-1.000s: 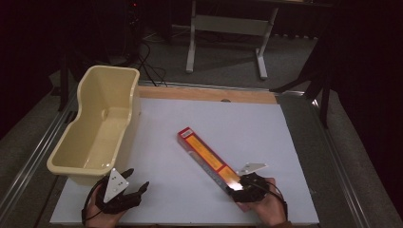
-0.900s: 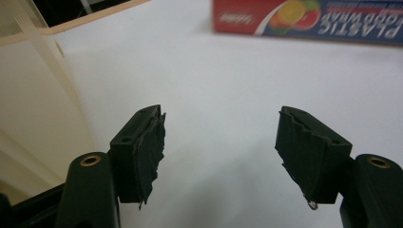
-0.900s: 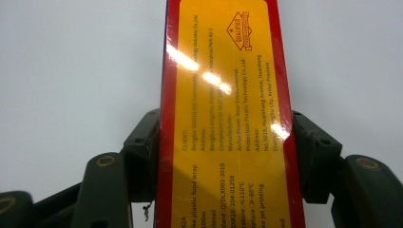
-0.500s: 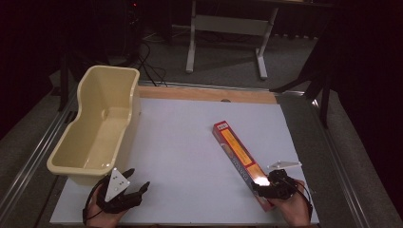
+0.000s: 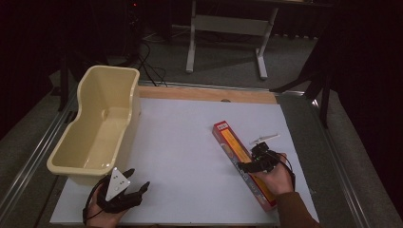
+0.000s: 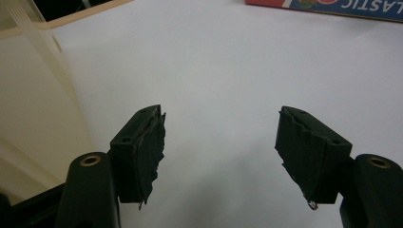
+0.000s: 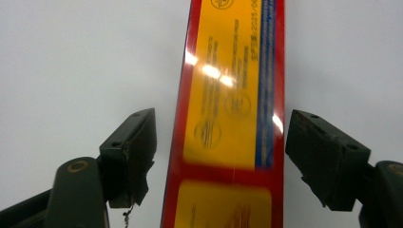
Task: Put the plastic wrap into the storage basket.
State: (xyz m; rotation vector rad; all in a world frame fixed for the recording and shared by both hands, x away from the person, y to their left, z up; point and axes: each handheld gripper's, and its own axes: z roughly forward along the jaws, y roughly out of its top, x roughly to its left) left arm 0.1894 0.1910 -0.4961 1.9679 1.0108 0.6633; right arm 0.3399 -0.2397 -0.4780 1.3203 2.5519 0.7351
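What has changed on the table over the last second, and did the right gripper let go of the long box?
The long red and yellow box was dragged from the middle of the white table toward its right edge. The right gripper has just been opening; its jaws now straddle the box without pressing it, so it has been released. The left gripper, open, and the cream tub stayed as they were.

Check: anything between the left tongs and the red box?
Nothing. In the high view only bare white table lies between the left tongs and the red box; the bin sits off to the side.
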